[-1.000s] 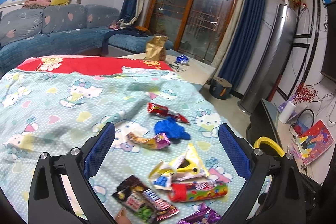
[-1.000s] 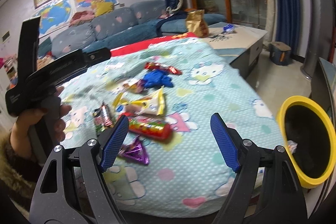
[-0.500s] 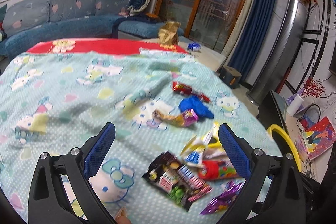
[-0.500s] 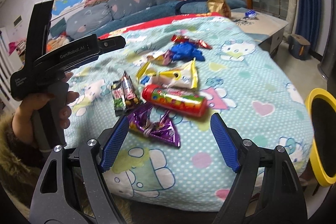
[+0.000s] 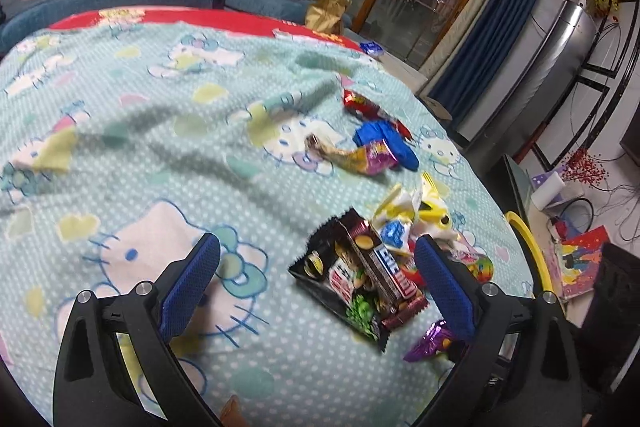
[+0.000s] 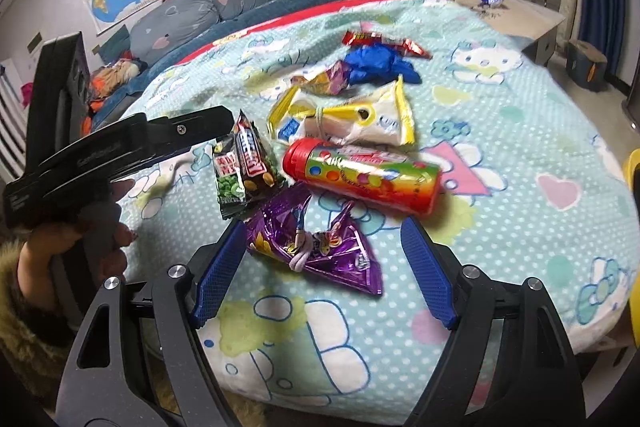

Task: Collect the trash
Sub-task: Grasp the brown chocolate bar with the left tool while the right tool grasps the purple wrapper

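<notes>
Lying in a heap mid-frame on the blanket (image 6: 500, 131): purple wrapper (image 6: 316, 247), red tube (image 6: 364, 179), dark snack packs (image 6: 244, 167). Hovering over the purple wrapper, right gripper (image 6: 322, 267), jaws wide apart, holding nothing. Hanging near the dark packs, left gripper (image 5: 316, 291), jaws apart too, empty.

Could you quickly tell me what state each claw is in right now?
Left claw: open, holding nothing, above the dark snack wrappers.
Right claw: open, holding nothing; the purple wrapper lies between its fingers, ungripped.
</notes>
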Demonstrator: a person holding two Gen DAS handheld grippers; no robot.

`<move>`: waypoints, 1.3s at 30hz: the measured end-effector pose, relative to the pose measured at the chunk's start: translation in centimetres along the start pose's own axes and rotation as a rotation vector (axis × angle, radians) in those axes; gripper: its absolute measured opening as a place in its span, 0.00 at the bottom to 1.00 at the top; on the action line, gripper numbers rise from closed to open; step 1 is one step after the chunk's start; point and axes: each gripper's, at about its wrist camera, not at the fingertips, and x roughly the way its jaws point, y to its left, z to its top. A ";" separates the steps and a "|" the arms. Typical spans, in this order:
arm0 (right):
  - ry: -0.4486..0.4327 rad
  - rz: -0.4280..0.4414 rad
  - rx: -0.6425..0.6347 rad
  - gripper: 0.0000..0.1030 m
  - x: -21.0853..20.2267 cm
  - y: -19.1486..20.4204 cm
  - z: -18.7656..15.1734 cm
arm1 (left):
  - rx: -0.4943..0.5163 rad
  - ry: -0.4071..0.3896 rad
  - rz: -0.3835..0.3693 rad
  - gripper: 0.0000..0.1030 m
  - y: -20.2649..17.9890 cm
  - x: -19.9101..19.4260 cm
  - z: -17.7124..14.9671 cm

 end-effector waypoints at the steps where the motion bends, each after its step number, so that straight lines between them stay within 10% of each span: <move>1: 0.010 0.005 0.004 0.66 0.3 0.0 -0.2 | -0.008 0.009 -0.008 0.85 0.1 0.2 -0.1; 21: 0.000 0.008 -0.032 0.41 -0.5 0.9 -1.4 | -0.004 0.097 -0.063 0.29 -1.5 1.7 -1.7; 27: 0.003 0.011 -0.029 0.39 -0.6 0.7 -1.4 | -0.010 0.097 -0.093 0.30 -1.3 1.3 -1.6; 31: 0.005 0.016 -0.022 0.39 -0.7 0.6 -1.3 | 0.004 0.091 -0.036 0.60 -1.2 1.1 -1.6; 39: 0.006 0.017 -0.023 0.38 -0.8 0.5 -1.3 | 0.087 0.013 0.039 0.59 -1.6 -0.4 -0.5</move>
